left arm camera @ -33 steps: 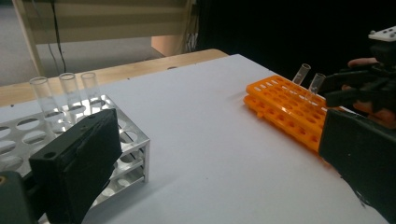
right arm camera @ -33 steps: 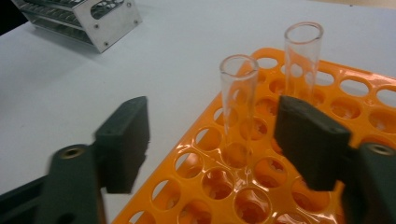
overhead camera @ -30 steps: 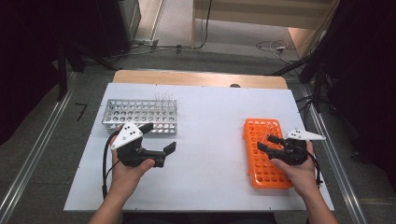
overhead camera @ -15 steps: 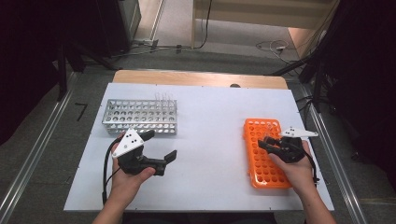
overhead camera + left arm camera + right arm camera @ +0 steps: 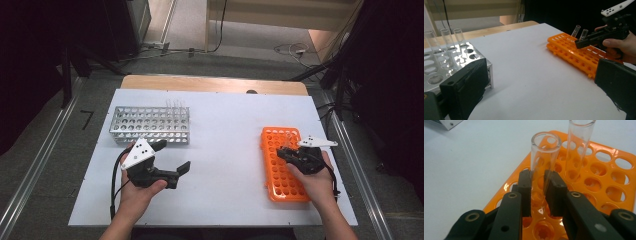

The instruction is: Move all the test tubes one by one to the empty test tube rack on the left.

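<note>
Right hand-held gripper [image 5: 538, 186] jaws just closed; left hand-held gripper [image 5: 172, 162] jaws spread wide.

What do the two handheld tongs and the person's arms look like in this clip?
Both tongs, left and right, are matte black with blocky flat jaws, visible screws and a white three-cornered plate with small holes on top. A black cable trails from each. The forearms are bare: no sleeves or gloves.
</note>
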Tool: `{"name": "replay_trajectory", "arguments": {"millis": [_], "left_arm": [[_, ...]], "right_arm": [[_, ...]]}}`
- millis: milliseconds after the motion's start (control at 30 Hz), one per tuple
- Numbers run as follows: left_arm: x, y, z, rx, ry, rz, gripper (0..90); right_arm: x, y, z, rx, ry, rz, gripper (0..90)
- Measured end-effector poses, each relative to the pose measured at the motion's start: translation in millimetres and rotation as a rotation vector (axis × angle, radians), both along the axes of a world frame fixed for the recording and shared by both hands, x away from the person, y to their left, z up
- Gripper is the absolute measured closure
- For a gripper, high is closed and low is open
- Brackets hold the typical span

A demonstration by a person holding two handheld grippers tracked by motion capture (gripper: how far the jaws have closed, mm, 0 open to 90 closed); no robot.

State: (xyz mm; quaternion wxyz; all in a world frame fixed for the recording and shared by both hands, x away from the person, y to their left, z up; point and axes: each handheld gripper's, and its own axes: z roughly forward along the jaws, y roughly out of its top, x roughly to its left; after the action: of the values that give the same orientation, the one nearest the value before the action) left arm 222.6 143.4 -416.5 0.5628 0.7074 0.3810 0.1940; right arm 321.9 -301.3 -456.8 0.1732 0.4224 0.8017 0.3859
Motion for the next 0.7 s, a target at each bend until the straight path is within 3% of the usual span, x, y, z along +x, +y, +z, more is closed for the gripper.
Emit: {"name": "replay_trajectory", "arguments": {"millis": [200, 467, 700], "left_arm": [[-0.1, -0.7, 0.1, 0.002, 0.0, -0.005, 0.0], [-1.0, -1.8, 1.4, 0.001, -0.004, -0.009, 0.0], [-2.5, -4.3, 3.2, 0.006, -0.01, -0.018, 0.0]], "right_arm": [[-3.2, -2.6, 3.3, 0.028, -0.023, -0.01, 73.8], [-13.1, -6.7, 21.9, 0.07, -0.071, -0.01, 73.9], [-22.3, -0.6, 33.3, 0.092, -0.09, 0.028, 73.9]]}}
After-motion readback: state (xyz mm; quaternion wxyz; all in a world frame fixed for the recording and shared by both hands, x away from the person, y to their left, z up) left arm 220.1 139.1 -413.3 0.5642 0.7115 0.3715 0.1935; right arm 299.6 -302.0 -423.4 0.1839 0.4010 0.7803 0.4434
